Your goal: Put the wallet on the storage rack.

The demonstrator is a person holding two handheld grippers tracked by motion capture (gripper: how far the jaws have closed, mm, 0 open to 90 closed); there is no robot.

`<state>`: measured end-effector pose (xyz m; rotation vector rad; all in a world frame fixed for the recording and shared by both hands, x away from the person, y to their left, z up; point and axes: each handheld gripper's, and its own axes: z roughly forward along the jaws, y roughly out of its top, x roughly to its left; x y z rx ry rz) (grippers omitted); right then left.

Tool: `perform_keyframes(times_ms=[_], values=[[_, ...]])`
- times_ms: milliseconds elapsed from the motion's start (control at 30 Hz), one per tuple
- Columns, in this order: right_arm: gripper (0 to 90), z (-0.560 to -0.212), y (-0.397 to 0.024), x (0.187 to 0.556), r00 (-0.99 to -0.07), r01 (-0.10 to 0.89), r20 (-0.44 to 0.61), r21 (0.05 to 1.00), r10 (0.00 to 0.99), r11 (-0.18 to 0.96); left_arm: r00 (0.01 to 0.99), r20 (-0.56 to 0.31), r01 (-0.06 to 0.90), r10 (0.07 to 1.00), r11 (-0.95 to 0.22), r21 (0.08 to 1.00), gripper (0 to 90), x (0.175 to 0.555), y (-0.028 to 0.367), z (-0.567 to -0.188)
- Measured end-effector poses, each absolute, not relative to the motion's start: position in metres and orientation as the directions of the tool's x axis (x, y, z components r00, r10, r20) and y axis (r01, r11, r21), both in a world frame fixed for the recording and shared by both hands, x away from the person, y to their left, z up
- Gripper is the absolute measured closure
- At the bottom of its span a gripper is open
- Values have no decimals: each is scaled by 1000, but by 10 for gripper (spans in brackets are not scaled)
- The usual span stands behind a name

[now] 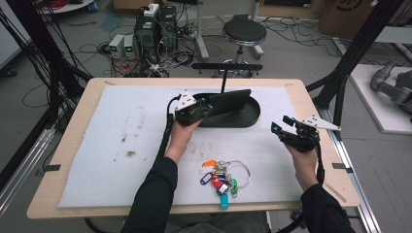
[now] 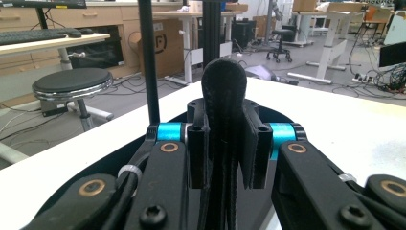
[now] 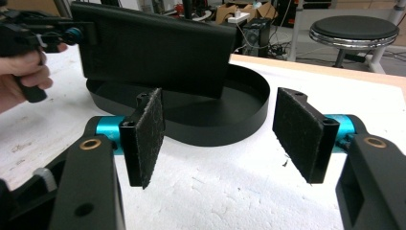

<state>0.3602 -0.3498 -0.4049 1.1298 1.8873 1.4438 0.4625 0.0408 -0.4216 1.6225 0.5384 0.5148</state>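
Note:
A flat black rectangular case (image 1: 232, 100) hangs on edge over a black oval tray (image 1: 253, 115) at the back middle of the white mat. My left gripper (image 1: 206, 104) is shut on the case's left end. In the left gripper view the case (image 2: 223, 91) stands edge-on between the jaws. My right gripper (image 1: 281, 123) hovers to the right of the tray, open and holding nothing. In the right gripper view its pads (image 3: 146, 136) stand wide apart, facing the tray (image 3: 249, 112), the case (image 3: 153, 48) and the left gripper (image 3: 76, 33).
A bunch of keys with coloured tags (image 1: 221, 179) lies near the table's front edge, between the two forearms. A thin black pole with a crossbar (image 1: 227, 66) rises behind the tray. A stool (image 1: 244, 33) and cables are on the floor beyond the table.

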Motion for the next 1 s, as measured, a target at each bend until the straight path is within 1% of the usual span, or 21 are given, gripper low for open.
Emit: perform_keyframes(times_ms=[133, 267, 433, 533, 633, 733, 900, 1000], values=[[361, -405, -351, 360, -527, 308, 88, 947, 846, 93, 786, 34, 52, 617, -120, 991, 755, 467, 35, -426], [362, -406, -352, 360, -523, 308, 86, 947, 848, 95, 780, 4, 67, 626, -89, 994, 755, 471, 39, -431], [362, -406, -352, 360, -524, 311, 86, 945, 848, 97, 779, -4, 89, 628, -104, 991, 751, 473, 44, -433], [362, -406, -352, 359, -524, 310, 84, 946, 847, 98, 779, -24, 120, 626, -110, 987, 745, 474, 46, -433], [362, -406, -352, 359, -524, 311, 83, 945, 848, 100, 774, -20, 151, 633, -153, 977, 742, 474, 48, -435], [362, -406, -351, 359, -523, 310, 79, 945, 849, 103, 776, 3, 168, 631, -211, 963, 740, 474, 46, -438], [362, -406, -351, 360, -524, 317, 86, 943, 848, 101, 773, 20, 168, 635, -236, 957, 733, 473, 42, -440], [362, -407, -352, 360, -524, 315, 84, 944, 848, 101, 764, 18, 180, 645, -239, 954, 712, 473, 42, -440]])
